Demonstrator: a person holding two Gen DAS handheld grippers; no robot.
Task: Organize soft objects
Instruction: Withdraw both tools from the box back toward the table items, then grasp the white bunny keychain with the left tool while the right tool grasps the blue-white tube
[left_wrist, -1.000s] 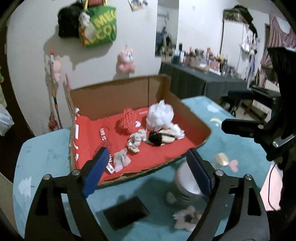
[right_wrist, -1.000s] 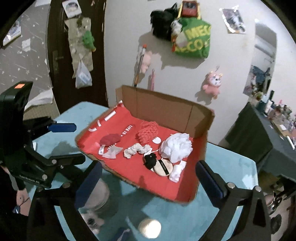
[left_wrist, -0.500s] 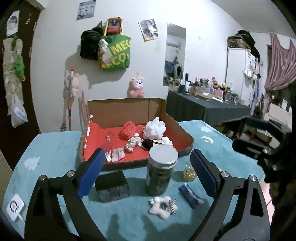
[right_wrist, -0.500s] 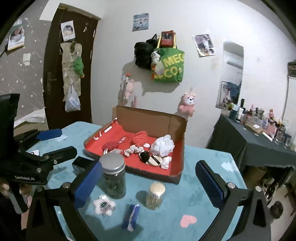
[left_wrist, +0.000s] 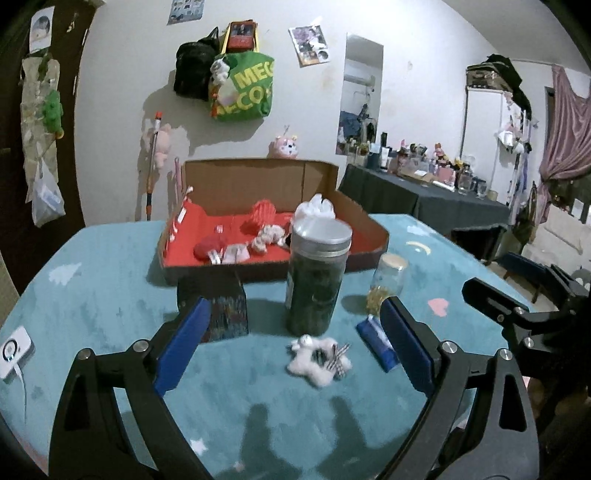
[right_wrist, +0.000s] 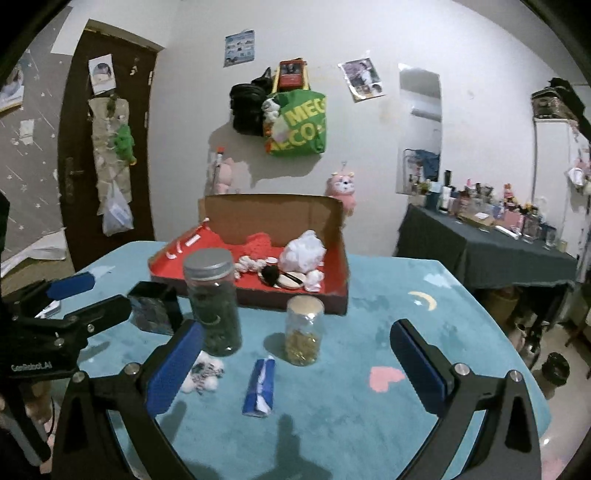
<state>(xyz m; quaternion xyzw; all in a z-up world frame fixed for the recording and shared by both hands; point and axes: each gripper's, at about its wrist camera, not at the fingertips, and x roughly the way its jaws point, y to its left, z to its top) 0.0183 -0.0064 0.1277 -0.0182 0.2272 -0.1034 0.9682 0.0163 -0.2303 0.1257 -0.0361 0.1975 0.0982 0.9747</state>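
Both tools gape empty over the worktop (left_wrist: 92, 295), the left tool (left_wrist: 295, 341) nearest the plush star (left_wrist: 319, 360), while only the right tool's (right_wrist: 295, 363) view shows the puffs in the box (right_wrist: 343, 295) past the jar (right_wrist: 212, 299).

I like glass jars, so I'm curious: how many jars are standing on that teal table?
2. The tall jar with a metal lid stands before the red-lined box; the small jar with yellow contents stands to its right. More may hide behind the box.
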